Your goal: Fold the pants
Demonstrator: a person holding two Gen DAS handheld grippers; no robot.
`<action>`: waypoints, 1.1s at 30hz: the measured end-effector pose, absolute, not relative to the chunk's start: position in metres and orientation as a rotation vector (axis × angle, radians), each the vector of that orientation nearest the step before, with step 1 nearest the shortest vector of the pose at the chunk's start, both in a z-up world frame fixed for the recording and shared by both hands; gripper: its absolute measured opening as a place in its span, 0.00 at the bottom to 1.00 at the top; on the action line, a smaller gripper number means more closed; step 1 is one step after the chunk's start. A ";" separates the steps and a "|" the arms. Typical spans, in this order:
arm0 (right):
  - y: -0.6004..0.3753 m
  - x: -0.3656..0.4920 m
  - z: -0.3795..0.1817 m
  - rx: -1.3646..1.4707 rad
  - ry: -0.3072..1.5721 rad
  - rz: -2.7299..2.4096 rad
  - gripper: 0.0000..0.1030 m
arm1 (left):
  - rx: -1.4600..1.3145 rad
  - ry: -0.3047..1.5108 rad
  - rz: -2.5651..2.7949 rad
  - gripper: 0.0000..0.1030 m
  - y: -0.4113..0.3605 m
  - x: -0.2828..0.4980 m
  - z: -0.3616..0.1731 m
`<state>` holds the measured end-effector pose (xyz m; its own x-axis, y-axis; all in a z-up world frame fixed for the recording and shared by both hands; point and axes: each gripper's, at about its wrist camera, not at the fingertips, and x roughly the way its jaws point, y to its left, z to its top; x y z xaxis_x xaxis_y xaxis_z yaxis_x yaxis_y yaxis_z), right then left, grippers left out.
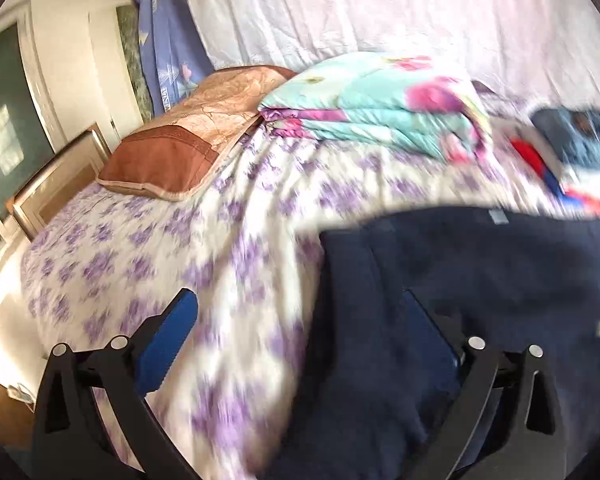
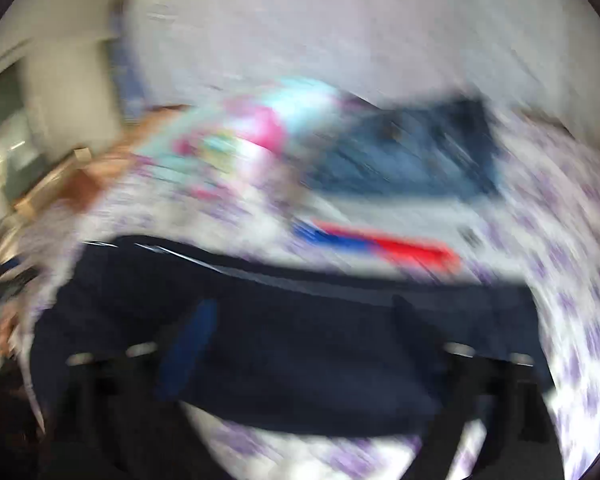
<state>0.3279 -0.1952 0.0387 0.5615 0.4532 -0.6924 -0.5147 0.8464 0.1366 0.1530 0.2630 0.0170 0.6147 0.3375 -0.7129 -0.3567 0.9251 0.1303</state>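
Left wrist view: navy pants on the floral bedsheet, near the folded quilt. Left gripper wide open, holding nothing; right gripper blurred, apparently open too. Pinch waistband corners evenly.

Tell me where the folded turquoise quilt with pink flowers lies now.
In the left wrist view, the folded turquoise floral quilt lies at the far side of the purple-flowered bedsheet, right of the brown pillow.

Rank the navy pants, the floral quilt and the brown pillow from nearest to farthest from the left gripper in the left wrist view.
1. navy pants, right, reaching the left gripper.
2. brown pillow, ahead left.
3. floral quilt, ahead right; these two are too close to call.
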 end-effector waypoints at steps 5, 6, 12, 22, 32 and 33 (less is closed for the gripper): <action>-0.109 0.369 0.020 -0.213 0.865 0.665 0.94 | -0.206 0.993 0.294 0.94 0.309 0.220 -0.029; -0.099 0.377 0.010 -0.238 0.885 0.667 0.94 | -0.235 1.004 0.262 0.94 0.308 0.225 -0.034; -0.046 0.405 -0.051 -0.447 0.979 0.675 0.87 | -0.174 1.102 0.200 0.95 0.285 0.264 -0.072; -0.056 0.398 -0.046 -0.408 0.999 0.782 0.07 | -0.233 1.088 0.150 0.51 0.291 0.256 -0.056; -0.120 0.242 0.063 -0.379 0.666 0.887 0.06 | -0.178 0.879 0.087 0.49 0.254 0.146 0.037; -0.129 0.212 0.069 -0.378 0.643 0.907 0.06 | -0.174 0.870 0.081 0.49 0.250 0.130 0.038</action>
<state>0.2117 -0.1293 0.0685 0.4495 0.6043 -0.6579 -0.8206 0.5703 -0.0368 0.1300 0.2499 0.0379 0.6429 -0.0003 -0.7660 -0.1410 0.9829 -0.1188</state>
